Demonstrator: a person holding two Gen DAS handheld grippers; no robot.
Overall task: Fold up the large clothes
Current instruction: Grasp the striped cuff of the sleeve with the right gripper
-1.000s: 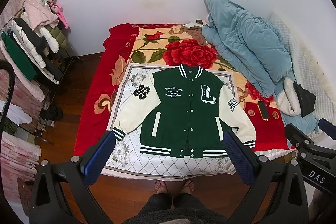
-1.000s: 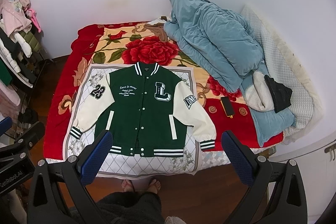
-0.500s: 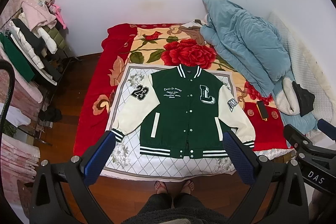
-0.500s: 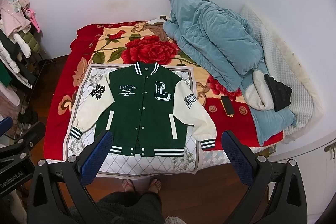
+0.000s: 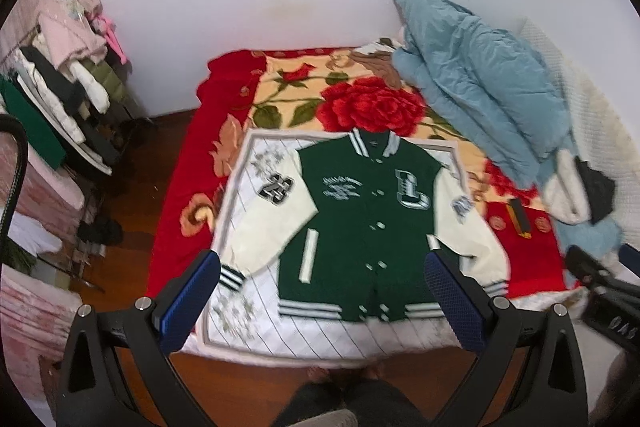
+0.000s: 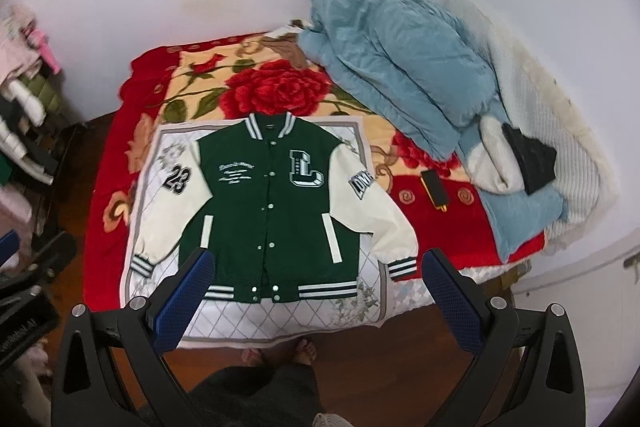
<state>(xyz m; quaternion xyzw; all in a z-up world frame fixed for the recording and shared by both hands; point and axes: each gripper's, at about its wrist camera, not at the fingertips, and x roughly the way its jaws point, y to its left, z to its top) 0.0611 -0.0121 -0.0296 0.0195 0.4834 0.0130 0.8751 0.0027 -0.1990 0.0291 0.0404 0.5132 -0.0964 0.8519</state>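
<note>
the varsity jacket (image 6: pixel 272 203) is lying flat at 12 o'clock on the bed (image 6: pixel 108 163); left hand-held gripper (image 5: pixel 320 303) and right hand-held gripper (image 6: pixel 316 301) are hovering agape, empty. slippery sleeves are risking bunching, snagging the sheet beneath.

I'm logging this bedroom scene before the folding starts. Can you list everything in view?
Varsity jacket: one, green with cream sleeves, flat on the white cloth.
White cloth: one, diamond pattern, bed's near end.
Floral blanket: one, red, covering the bed.
Blue duvet: one, bunched along the bed's right side.
Phone: one, dark, on the blanket.
Clothes rack: one, left of the bed.
Bare feet: two, on the wood floor.
Left gripper: open.
Right gripper: open.
</note>
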